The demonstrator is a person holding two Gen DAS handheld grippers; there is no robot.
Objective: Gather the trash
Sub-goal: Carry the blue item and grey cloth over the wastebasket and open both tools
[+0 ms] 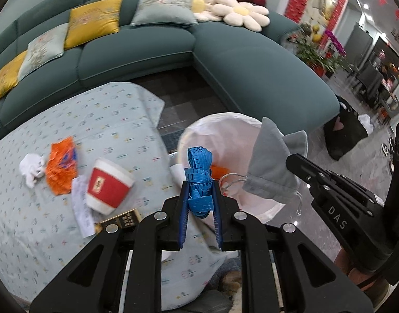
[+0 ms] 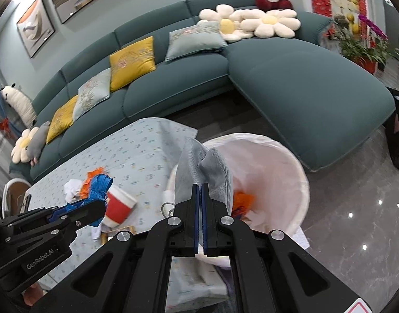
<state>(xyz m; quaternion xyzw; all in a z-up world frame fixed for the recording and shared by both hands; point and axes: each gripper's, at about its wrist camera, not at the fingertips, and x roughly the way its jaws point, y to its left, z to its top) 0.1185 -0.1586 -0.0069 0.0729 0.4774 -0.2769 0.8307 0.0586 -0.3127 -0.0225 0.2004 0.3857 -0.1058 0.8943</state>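
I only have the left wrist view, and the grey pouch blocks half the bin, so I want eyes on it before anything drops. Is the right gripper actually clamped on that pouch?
Observer: Yes. Seen from its own camera, the right gripper has its jaws pressed together on the fabric of the grey pouch.
Operator: What's inside the bin?
Observer: The white-lined bin holds an orange scrap, with what looks like white paper beside it.
Operator: And the rim behind the pouch?
Observer: That side of the rim shows whole, with glossy floor beyond it.
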